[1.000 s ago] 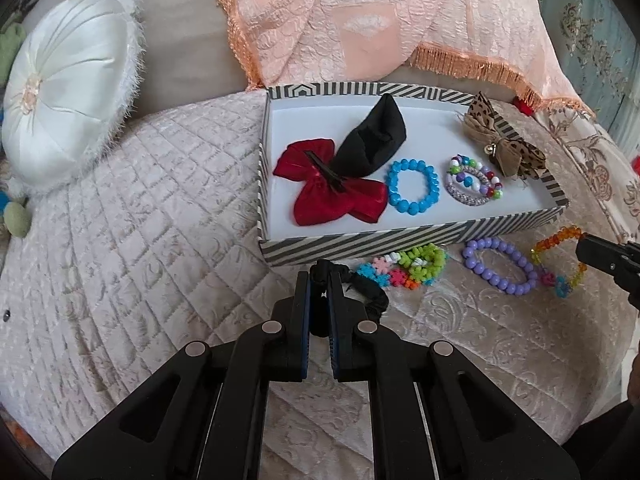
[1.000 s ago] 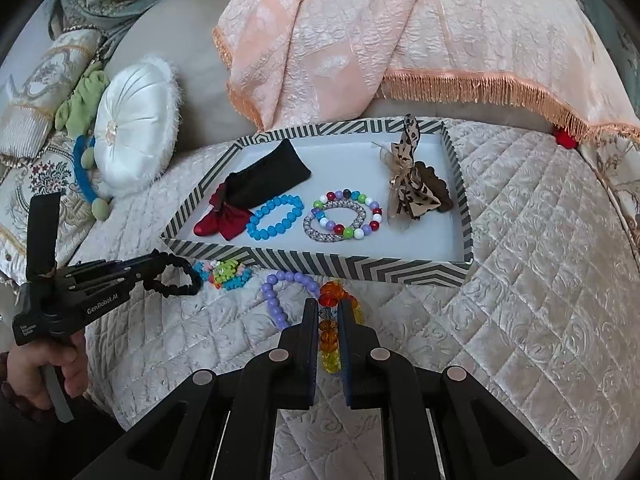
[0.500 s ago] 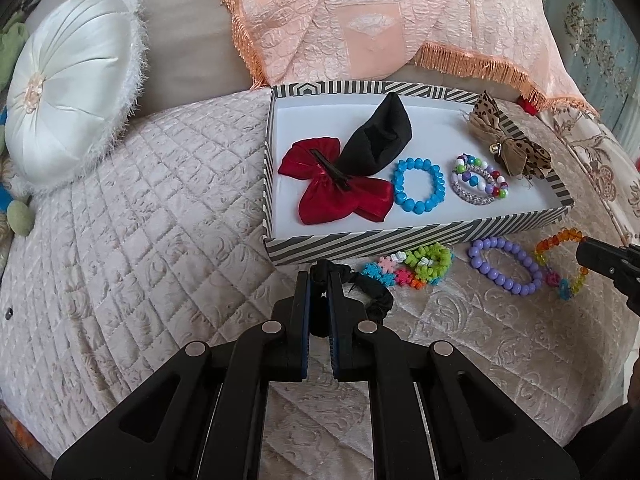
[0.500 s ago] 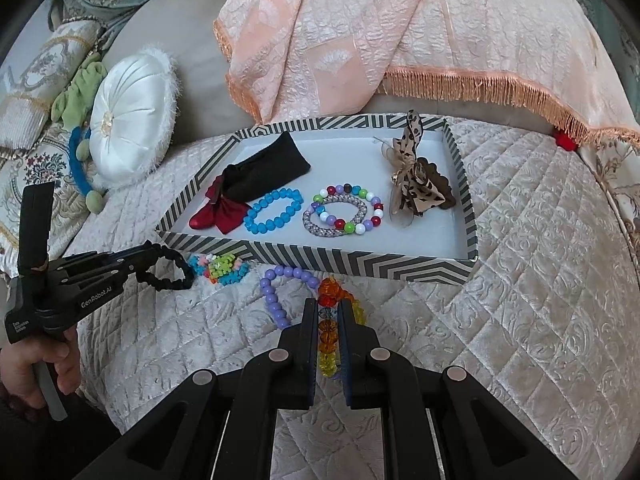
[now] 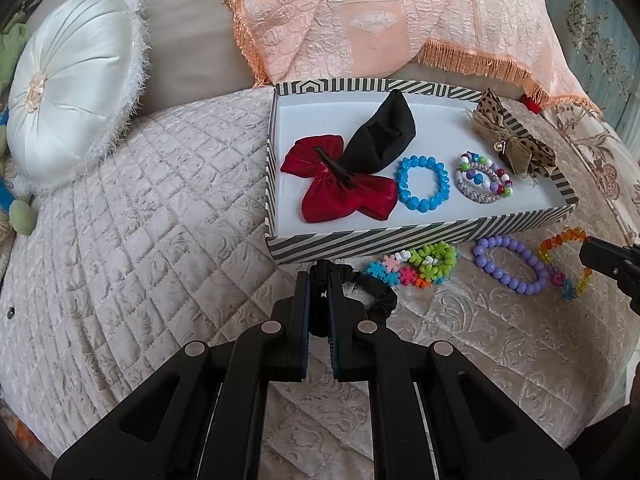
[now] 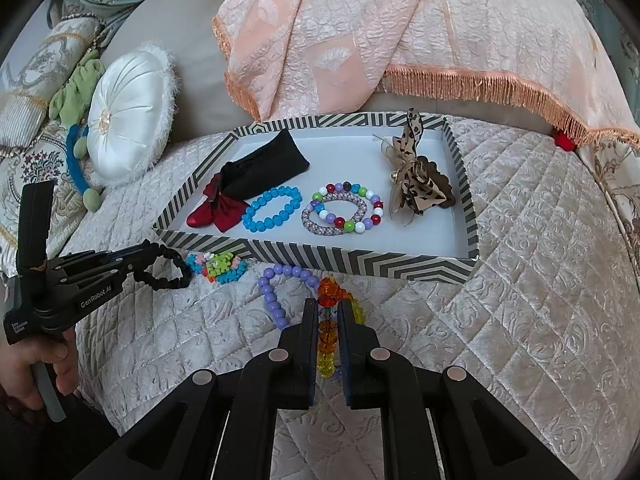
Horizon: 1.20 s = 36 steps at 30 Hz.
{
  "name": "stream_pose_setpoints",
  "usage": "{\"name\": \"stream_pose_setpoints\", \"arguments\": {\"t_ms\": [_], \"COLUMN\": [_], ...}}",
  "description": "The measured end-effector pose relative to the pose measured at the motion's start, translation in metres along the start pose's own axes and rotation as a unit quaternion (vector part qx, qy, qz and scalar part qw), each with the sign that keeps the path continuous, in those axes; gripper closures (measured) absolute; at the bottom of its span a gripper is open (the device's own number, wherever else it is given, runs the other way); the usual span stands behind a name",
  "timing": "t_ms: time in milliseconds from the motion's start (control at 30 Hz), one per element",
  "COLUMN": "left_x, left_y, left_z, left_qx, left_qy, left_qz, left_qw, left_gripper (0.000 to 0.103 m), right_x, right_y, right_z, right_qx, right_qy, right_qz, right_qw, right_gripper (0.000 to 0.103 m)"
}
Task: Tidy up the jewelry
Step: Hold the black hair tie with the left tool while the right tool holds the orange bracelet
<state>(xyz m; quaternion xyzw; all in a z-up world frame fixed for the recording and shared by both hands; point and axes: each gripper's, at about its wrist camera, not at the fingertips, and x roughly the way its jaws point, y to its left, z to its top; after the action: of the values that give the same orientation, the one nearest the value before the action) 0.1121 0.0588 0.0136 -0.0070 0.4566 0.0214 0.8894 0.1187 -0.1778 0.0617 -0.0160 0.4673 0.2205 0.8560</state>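
A striped tray (image 5: 400, 240) on the quilted bed holds a red bow (image 5: 336, 192), a black cloth piece (image 5: 384, 136), a blue bracelet (image 5: 422, 184), a multicoloured bead bracelet (image 5: 484, 182) and a leopard bow (image 5: 516, 140). In front of the tray, my left gripper (image 5: 319, 276) is shut on a black hair tie (image 5: 376, 292). My right gripper (image 6: 328, 308) is shut on an orange and yellow bead bracelet (image 6: 328, 294). Between them on the quilt lie a purple bracelet (image 5: 508, 264) and a bright flower-bead bracelet (image 5: 416, 266).
A round white cushion (image 5: 76, 80) lies at the left. A peach fringed cloth (image 5: 380, 20) drapes behind the tray. The quilt (image 6: 540, 280) spreads to the right of the tray. A hand (image 6: 24, 364) holds the left gripper's handle.
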Motion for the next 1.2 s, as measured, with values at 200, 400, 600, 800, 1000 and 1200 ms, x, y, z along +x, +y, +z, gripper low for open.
{"name": "stream_pose_setpoints", "arguments": {"t_ms": [200, 400, 600, 800, 1000, 1200], "left_x": [-0.0013, -0.002, -0.002, -0.0021, -0.0022, -0.0024], "left_y": [0.0, 0.0006, 0.0006, 0.0008, 0.0, 0.0005], "left_z": [0.0002, 0.0006, 0.0008, 0.0009, 0.0012, 0.0011], "left_qx": [0.0, 0.0, 0.001, 0.001, 0.001, 0.001], "left_qy": [0.0, 0.0, 0.001, 0.001, 0.001, 0.001], "left_qz": [0.001, 0.001, 0.001, 0.001, 0.001, 0.002], "left_qw": [1.0, 1.0, 1.0, 1.0, 1.0, 1.0], "left_gripper": [0.097, 0.097, 0.097, 0.097, 0.097, 0.097], "right_x": [-0.0008, -0.0025, -0.0029, -0.0048, -0.0053, -0.005], "right_y": [0.0008, 0.0007, 0.0009, 0.0004, -0.0001, 0.0002], "right_z": [0.0006, 0.0015, 0.002, 0.0027, 0.0035, 0.0035], "right_qx": [0.0, 0.002, 0.001, 0.002, 0.002, 0.0], "right_qy": [-0.002, -0.005, -0.008, -0.011, -0.011, -0.011], "right_qz": [-0.001, -0.003, -0.004, -0.005, -0.005, -0.007], "right_qw": [1.0, 1.0, 1.0, 1.0, 1.0, 1.0], "right_gripper": [0.094, 0.094, 0.094, 0.094, 0.094, 0.094]}}
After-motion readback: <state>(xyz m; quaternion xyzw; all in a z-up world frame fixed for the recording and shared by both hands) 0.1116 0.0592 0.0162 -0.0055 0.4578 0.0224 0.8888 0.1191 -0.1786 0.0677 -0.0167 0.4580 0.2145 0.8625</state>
